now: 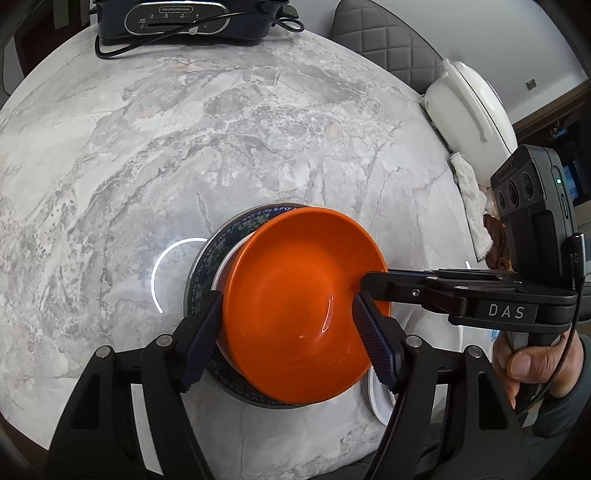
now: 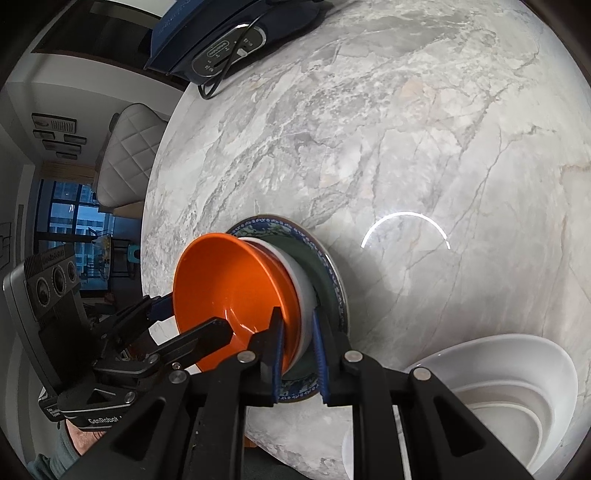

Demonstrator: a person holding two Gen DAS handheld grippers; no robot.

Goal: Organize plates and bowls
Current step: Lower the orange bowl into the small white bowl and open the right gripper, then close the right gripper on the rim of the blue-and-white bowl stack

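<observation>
An orange bowl (image 1: 299,306) (image 2: 236,295) sits nested in a white bowl (image 2: 301,291), and both stand on a blue patterned plate (image 1: 221,240) (image 2: 332,280) on the marble table. My left gripper (image 1: 284,332) straddles the orange bowl's rim, one finger outside on the left and one inside; the jaws stand wide. My right gripper (image 2: 298,354), which also shows in the left wrist view (image 1: 369,286), has its fingers on either side of the stacked bowls' wall, one inside the orange bowl and one outside the white bowl.
A stack of white bowls (image 2: 509,398) sits at the table's near right edge. A dark electric appliance (image 1: 177,18) with a cable is at the far edge. A white cooker (image 1: 469,103) and a cloth (image 1: 472,206) stand off the right side. Padded chairs flank the table.
</observation>
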